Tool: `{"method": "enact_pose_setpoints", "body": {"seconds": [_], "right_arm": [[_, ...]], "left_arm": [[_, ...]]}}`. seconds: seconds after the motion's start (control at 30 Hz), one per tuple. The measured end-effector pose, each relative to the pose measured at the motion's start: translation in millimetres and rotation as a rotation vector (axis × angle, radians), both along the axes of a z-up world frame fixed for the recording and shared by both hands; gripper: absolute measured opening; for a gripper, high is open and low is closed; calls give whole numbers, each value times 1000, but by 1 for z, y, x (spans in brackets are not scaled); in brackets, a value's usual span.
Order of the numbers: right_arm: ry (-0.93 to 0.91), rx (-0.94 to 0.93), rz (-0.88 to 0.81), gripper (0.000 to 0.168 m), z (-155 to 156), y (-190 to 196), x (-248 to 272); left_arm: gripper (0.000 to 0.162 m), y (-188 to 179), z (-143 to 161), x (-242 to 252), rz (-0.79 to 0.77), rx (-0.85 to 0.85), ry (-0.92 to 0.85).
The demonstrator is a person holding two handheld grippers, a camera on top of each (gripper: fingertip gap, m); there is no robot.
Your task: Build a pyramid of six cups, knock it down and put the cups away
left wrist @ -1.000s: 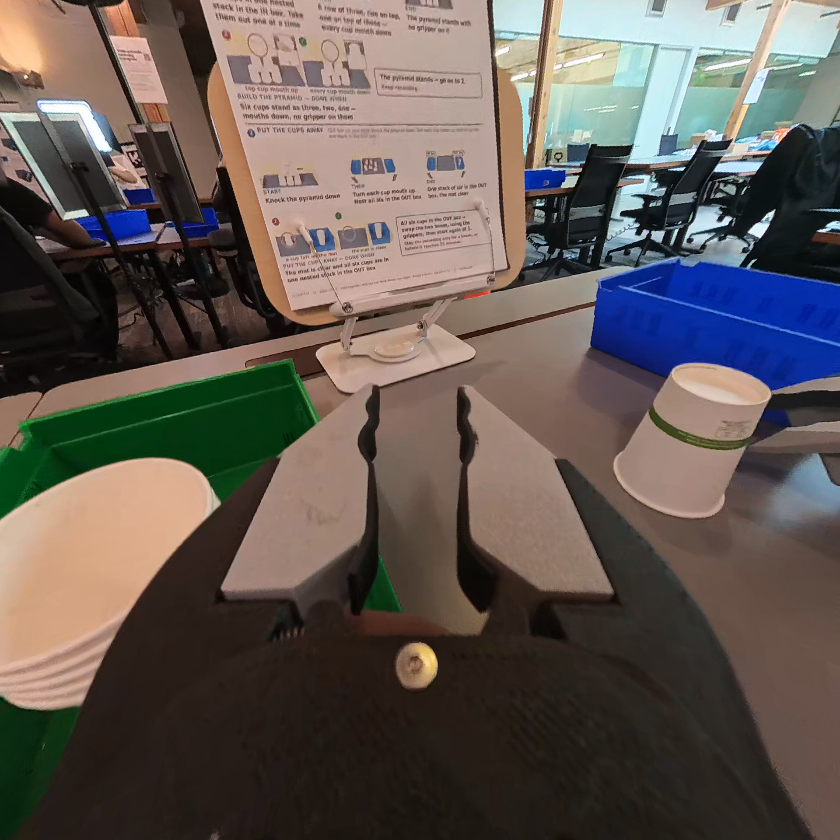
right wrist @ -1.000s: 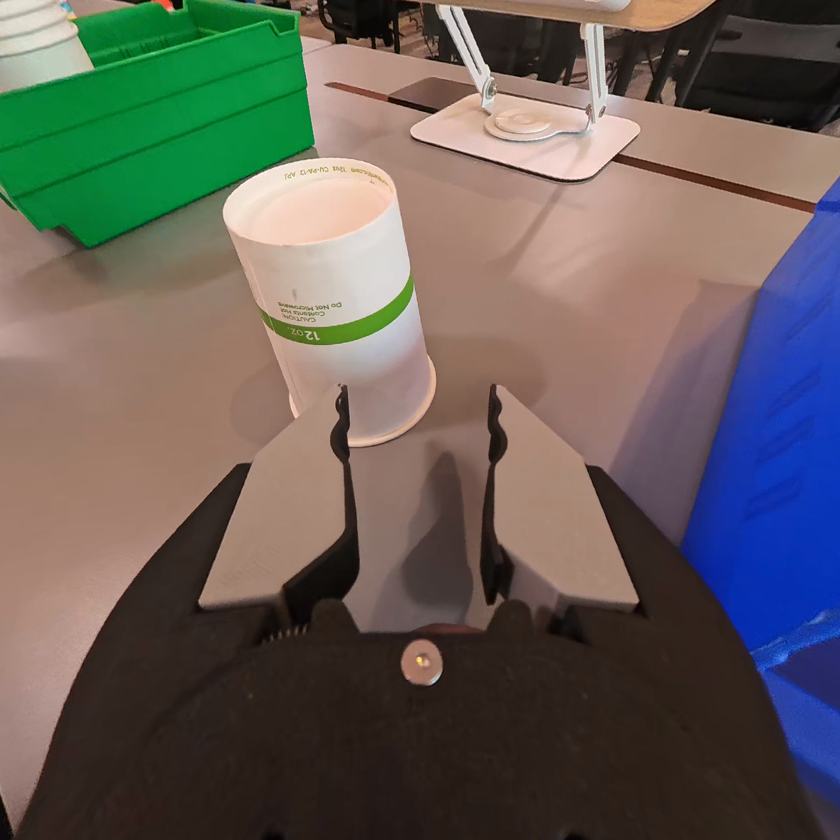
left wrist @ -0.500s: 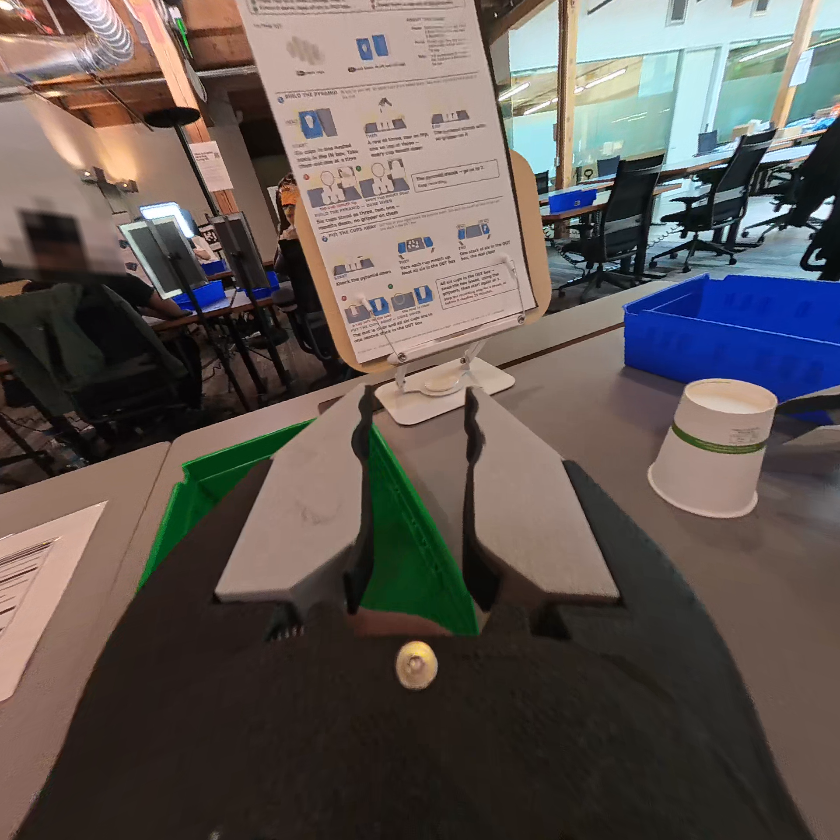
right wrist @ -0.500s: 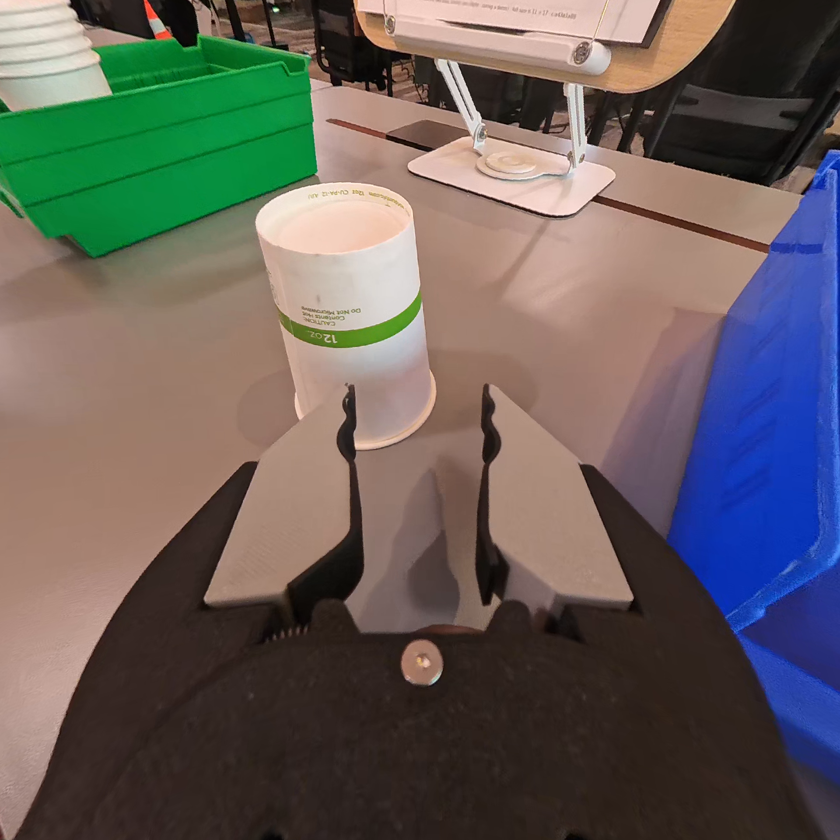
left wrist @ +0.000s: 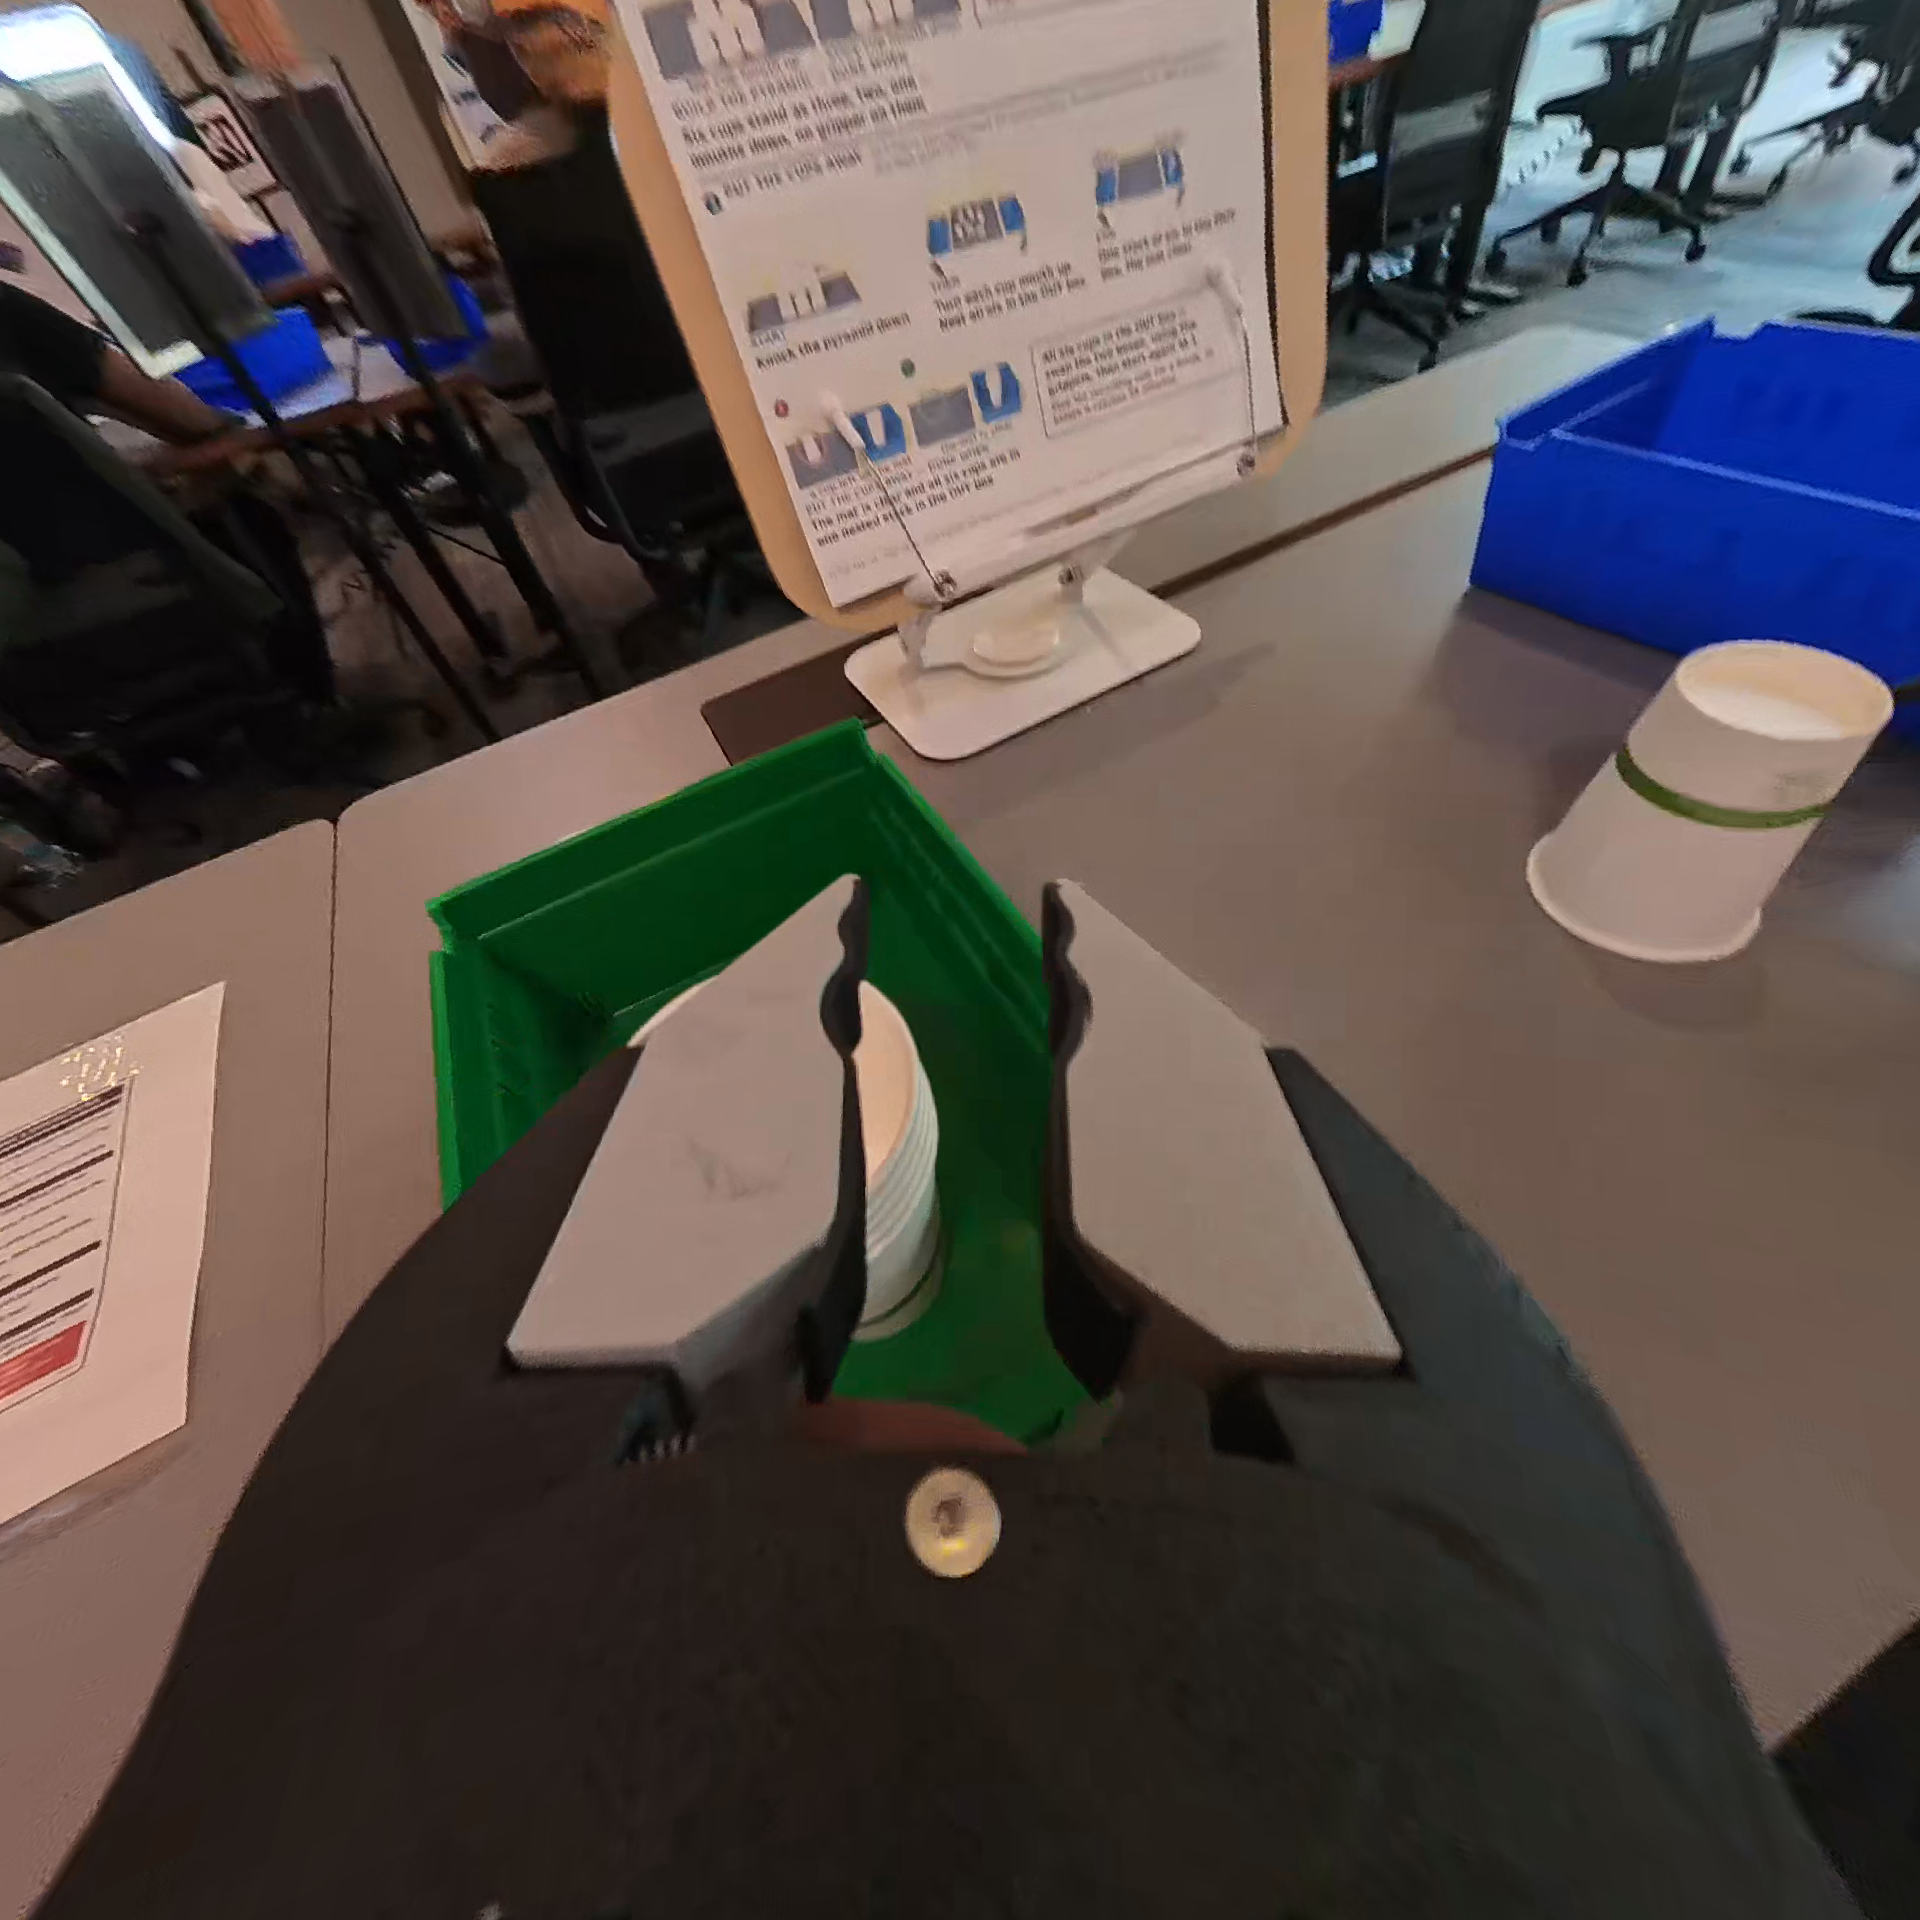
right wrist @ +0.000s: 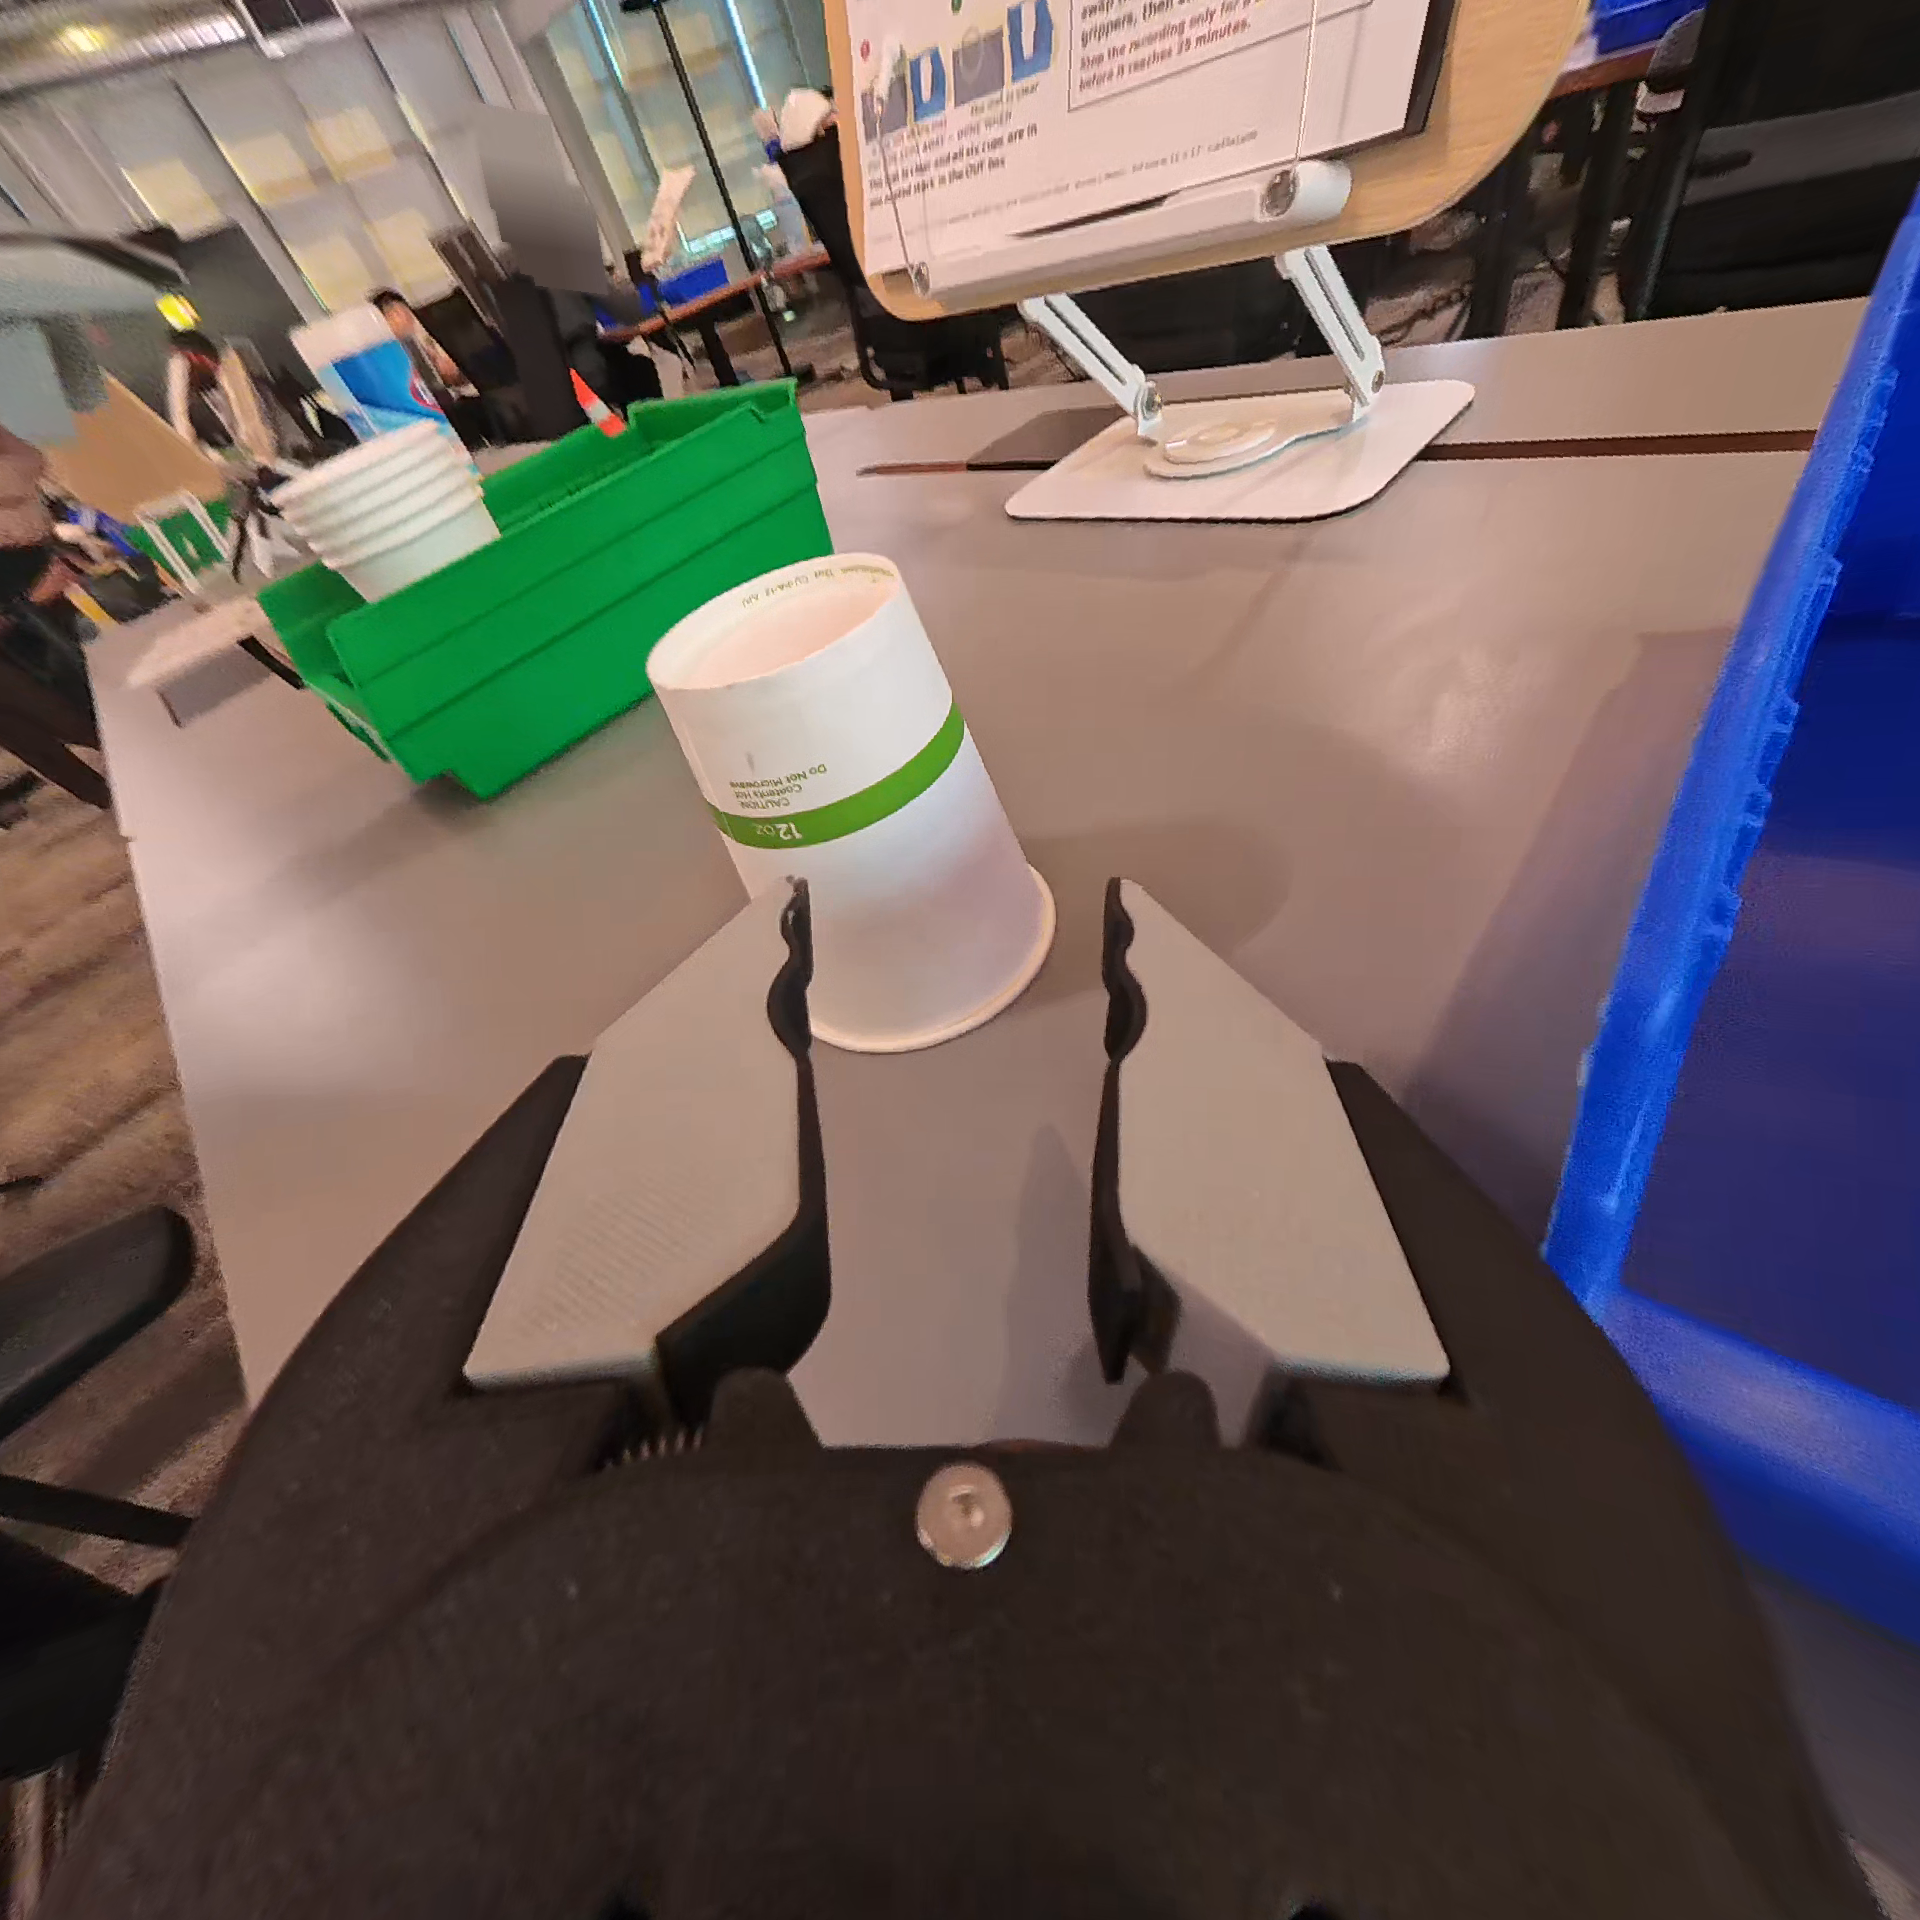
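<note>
A white paper cup with a green band (right wrist: 852, 800) stands mouth down on the grey table; it also shows in the left wrist view (left wrist: 1704, 800) at the right. A nested stack of white cups (left wrist: 894, 1132) stands mouth up in the green bin (left wrist: 665, 914); in the right wrist view the stack (right wrist: 390, 509) rises above the bin (right wrist: 561, 644). My left gripper (left wrist: 951, 914) is open and empty, above the green bin, with the stack's rim between and below its fingers. My right gripper (right wrist: 956, 904) is open and empty, just behind the upside-down cup.
A blue bin (left wrist: 1704, 488) stands at the right, close beside my right gripper (right wrist: 1766, 935). An instruction sheet on a white stand (left wrist: 1018, 644) stands at the back of the table. A paper sheet (left wrist: 83, 1226) lies at the left. Chairs and desks stand beyond. Some 45 cm of space lies between my two pairs of fingers.
My left gripper has swung up and over the green bin and now looks down on the cup stack. My right gripper has drawn back slightly and tilted; the upside-down cup has not moved.
</note>
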State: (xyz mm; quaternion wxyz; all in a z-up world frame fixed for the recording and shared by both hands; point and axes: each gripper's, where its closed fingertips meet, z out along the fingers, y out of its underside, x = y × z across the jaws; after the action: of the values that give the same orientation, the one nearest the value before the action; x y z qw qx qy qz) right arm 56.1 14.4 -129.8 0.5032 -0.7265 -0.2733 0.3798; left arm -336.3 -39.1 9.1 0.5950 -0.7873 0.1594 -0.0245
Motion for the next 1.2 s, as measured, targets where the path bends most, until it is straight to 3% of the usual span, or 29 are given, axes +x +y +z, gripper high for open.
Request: {"method": "enact_pose_setpoints", "body": {"seconds": [0.2,0.67,0.77,0.9,1.1,1.2], "right_arm": [[29,3,33,46,4,-3,-1],[-5,60,18,45,5,-6,-2],[-19,70,16,45,5,-7,-3],[-33,73,16,45,4,-7,-4],[-27,67,16,45,4,-6,-3],[-25,66,15,45,4,-6,-3]], "left_arm": [[16,-9,-33,-20,6,-69,235],[20,1,-82,-34,12,-222,255],[15,2,-81,-35,9,-206,214],[20,-2,-73,-33,-9,-187,182],[2,-2,-71,-36,-10,-186,164],[2,-4,-73,-33,-37,-196,135]]}}
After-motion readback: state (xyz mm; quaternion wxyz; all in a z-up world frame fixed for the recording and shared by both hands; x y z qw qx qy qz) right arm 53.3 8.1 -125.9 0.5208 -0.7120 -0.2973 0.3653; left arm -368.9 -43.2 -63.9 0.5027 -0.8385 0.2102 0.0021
